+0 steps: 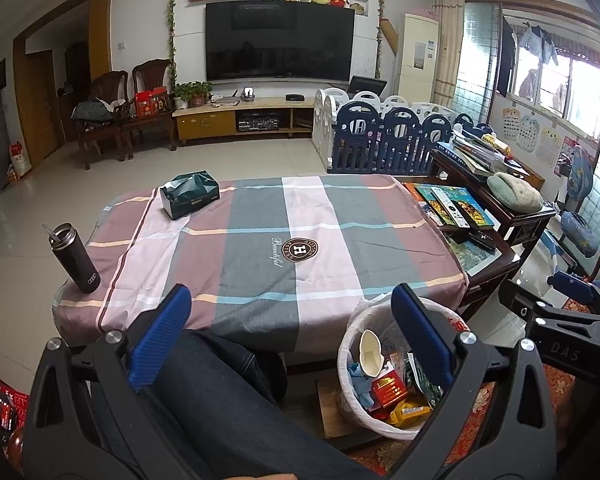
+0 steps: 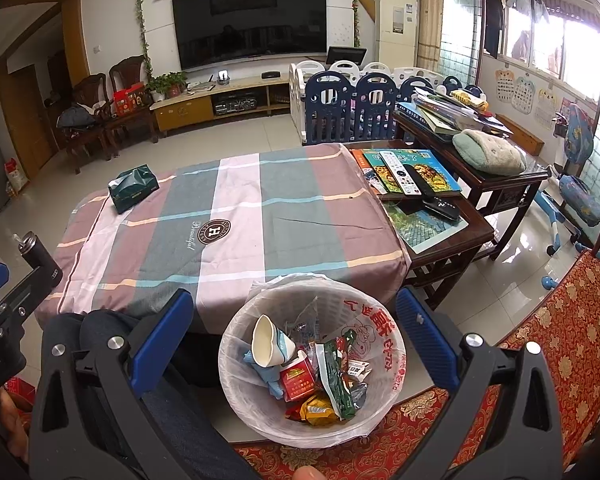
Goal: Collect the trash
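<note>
Blue fingers (image 2: 162, 336) of both grippers spread apart, empty; right finger half-hides the bin (image 1: 354, 344) and its wrappers (image 1: 410, 410)

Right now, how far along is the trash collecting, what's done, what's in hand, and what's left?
Looks mostly done: the trash bin already holds a paper cup, a red carton and wrappers. Nothing is in hand; the left gripper and right gripper are both open and empty. On the tablecloth only a tissue box and a dark bottle stand, with no loose trash visible.
</note>
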